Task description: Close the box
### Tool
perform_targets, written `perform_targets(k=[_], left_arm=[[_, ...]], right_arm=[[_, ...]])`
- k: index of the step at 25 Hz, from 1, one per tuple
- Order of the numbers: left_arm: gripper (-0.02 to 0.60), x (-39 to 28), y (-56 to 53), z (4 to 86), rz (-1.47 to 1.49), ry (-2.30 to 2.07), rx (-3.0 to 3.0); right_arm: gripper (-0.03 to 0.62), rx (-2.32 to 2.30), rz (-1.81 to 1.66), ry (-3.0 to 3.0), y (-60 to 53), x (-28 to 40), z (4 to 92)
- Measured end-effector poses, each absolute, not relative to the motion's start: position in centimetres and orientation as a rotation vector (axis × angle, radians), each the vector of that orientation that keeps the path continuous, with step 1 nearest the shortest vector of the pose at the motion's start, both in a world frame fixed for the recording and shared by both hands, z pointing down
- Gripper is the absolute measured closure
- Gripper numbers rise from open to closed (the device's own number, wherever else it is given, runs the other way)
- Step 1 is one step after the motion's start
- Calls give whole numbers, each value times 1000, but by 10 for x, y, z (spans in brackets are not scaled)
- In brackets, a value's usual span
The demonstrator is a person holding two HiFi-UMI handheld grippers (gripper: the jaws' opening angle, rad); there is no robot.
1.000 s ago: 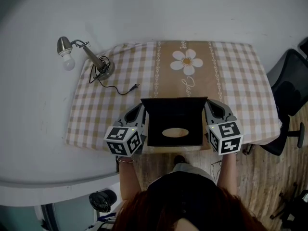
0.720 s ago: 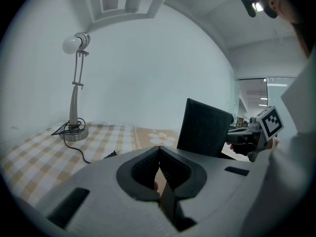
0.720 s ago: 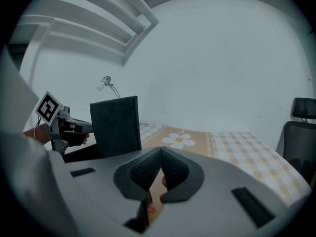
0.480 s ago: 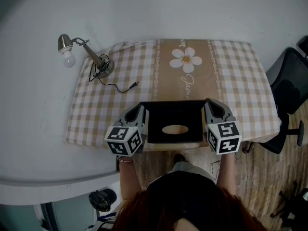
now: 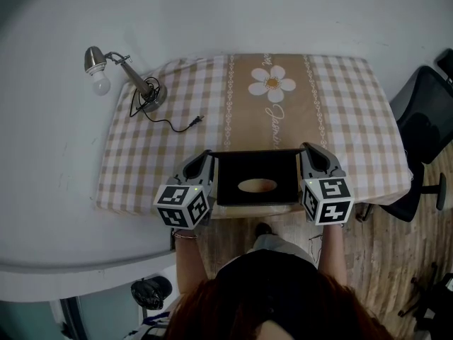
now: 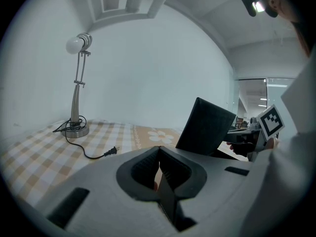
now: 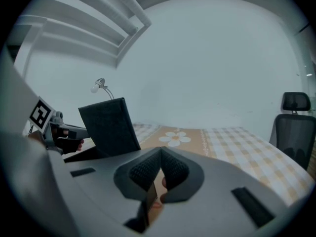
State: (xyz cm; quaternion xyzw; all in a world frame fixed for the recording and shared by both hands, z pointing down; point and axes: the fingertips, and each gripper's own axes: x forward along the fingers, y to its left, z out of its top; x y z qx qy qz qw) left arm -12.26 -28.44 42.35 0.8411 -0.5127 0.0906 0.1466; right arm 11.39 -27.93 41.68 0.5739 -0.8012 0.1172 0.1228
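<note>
A black box [image 5: 241,172] with a tan oval on its lid sits at the table's near edge. Its lid [image 6: 207,127] stands partly raised and leans away from me; the right gripper view shows the lid [image 7: 111,127] on its left. My left gripper [image 5: 204,159] lies along the box's left side and my right gripper [image 5: 309,151] along its right side, tips by the lid's far corners. Both left gripper [image 6: 159,167] and right gripper [image 7: 160,174] have their jaws together. Whether they touch the lid is hidden.
A checked tablecloth [image 5: 340,105] with a daisy runner covers the table. A desk lamp [image 5: 141,91] stands at the far left, its cord and plug [image 5: 191,125] trailing toward the middle. A black office chair [image 5: 425,126] is beside the table's right edge.
The lid has tipped further down, away from me, over the box. Both grippers stay beside the box, nearly where they were.
</note>
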Motion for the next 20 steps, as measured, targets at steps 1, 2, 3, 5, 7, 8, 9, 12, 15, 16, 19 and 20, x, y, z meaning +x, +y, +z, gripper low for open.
perform_targets(k=[1,2,3,5,7,8,9,12,15,16,19,20], left_arm=[[554,-123,-284,424,262,-1473,2422],[554,-123,-283,424,265,-1472,2424],[554,-123,-282,424,267,-1470,2424],[554,-123,-280,425,270,-1472,2421],[554,-123,-279,425,269,-1478,2414],[554,-123,-278,426,268,-1480,2411],[554,-123,-277,426,269,-1481,2409],[554,-123,-274,427,274,-1477,2405],[554,-122,-271,429,277,-1479,2402],[554,-122,-270,430,278,-1479,2401],[554,-123,-268,431,283,-1479,2396],[554,-123,-268,432,283,-1479,2394]], right_arm=[[577,1679,345,-2335,-278,114,417],[577,1683,346,-2331,-277,114,418],[577,1684,347,-2328,-276,114,418],[577,1690,351,-2321,-274,114,419],[577,1706,361,-2310,-272,115,419],[577,1717,365,-2304,-271,115,419],[577,1725,370,-2299,-270,115,420],[577,1732,385,-2294,-266,116,422],[577,1731,397,-2290,-263,116,424],[577,1730,398,-2288,-262,116,425],[577,1727,405,-2283,-259,116,426],[577,1727,408,-2281,-259,115,427]])
